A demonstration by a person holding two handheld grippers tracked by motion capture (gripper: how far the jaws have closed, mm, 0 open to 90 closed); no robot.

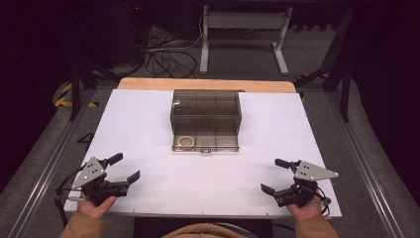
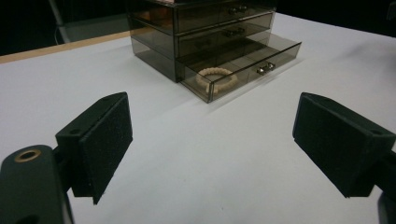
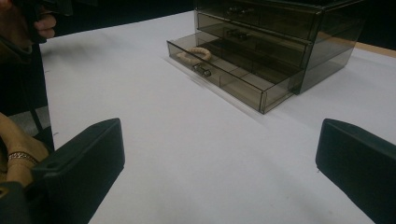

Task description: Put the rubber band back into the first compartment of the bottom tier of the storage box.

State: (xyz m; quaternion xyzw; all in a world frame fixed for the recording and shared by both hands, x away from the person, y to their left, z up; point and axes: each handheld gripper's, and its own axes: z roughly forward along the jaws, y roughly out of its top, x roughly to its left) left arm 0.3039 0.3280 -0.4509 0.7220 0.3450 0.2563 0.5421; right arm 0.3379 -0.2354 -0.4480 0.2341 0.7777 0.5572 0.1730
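Smoky translucent drawer box [image 1: 205, 111] mid-bench, bottom drawer [image 1: 205, 143] pulled out, beige bead ring [image 1: 186, 142] in its left compartment. Upper drawers' contents hard to make out. Left tongs [image 1: 122, 168] wide, empty; right tongs [image 1: 275, 174] wide, empty, both near front edge of white bench [image 1: 148, 124].

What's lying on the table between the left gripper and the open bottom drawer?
Nothing: from the left gripper to the open drawer, the high view and left gripper view show bare white table.

a smoky clear drawer chest [image 1: 206, 110] stands mid-bench toward the far edge, its bottom drawer [image 1: 205, 143] pulled open, a cream beaded bracelet [image 1: 186, 142] lying flat in its left compartment.
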